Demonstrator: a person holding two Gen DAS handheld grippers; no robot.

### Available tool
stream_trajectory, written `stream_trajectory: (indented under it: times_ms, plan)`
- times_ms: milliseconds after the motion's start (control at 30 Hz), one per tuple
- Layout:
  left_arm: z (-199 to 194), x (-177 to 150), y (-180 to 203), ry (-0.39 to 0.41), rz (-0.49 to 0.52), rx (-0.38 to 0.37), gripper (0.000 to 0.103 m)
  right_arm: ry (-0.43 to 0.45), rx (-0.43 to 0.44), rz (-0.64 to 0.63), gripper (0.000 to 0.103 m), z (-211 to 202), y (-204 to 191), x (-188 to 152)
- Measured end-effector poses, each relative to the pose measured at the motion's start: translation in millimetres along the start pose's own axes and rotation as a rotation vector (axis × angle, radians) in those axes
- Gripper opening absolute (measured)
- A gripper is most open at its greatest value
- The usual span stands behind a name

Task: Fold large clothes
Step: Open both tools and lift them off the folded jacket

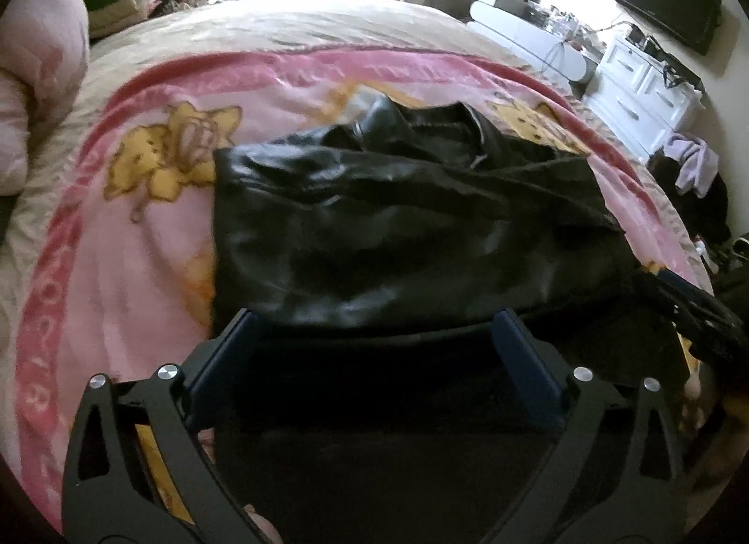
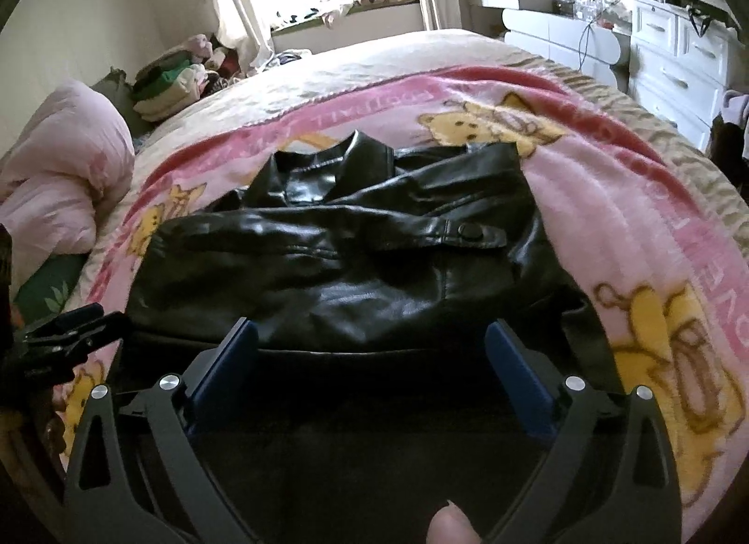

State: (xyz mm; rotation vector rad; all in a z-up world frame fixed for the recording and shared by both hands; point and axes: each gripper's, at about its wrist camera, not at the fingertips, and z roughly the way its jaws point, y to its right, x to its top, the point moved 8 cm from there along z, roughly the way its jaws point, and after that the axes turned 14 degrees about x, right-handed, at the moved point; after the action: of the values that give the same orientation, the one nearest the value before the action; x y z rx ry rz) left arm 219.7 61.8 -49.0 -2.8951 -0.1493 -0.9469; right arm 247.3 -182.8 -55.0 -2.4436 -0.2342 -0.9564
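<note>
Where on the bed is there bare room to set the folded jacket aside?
Free: the pink blanket left of the black leather jacket, up to the rolled pink comforter, and the beige bedspread beyond the jacket's collar toward the window. Crowded: the clothes pile at the far left corner.

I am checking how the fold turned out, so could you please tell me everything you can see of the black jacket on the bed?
The black jacket looks like glossy, creased leather. It lies folded into a rough rectangle on the pink cartoon blanket, collar at the far end. A sleeve crosses the top, its cuff tab closed with a dark snap. The near edge is a rounded fold. Both grippers, left and right, are open at that edge, neither gripping it.
</note>
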Motion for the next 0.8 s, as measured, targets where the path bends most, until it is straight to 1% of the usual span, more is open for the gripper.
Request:
stream_trajectory:
  times_ms: [100, 200, 533, 667, 800]
  plan:
    - [-11.0, 4.7, -6.0, 0.007, -0.028, -0.002, 0.094, 0.015, -0.007, -0.014, 0.098, -9.7, -4.6, 2.6]
    - [-22.4, 6.7, -8.6, 0.025, -0.033, 0.010, 0.094, 0.029, -0.013, -0.032, 0.098, -18.3, -8.5, 5.3]
    - [-62.1, 2.1, -8.4, 0.099, -0.046, 0.003, 0.094, 0.070, -0.035, -0.094, 0.098, -54.9, -28.5, 9.6]
    - [-77.4, -4.5, -4.3, 0.129, -0.039, 0.007, 0.094, 0.081, -0.034, -0.109, 0.098, -69.8, -34.0, 7.4]
    - [-90.2, -13.7, 6.1, 0.153, -0.004, 0.010, 0.094, 0.084, -0.030, -0.120, 0.098, -84.2, -37.7, 1.8]
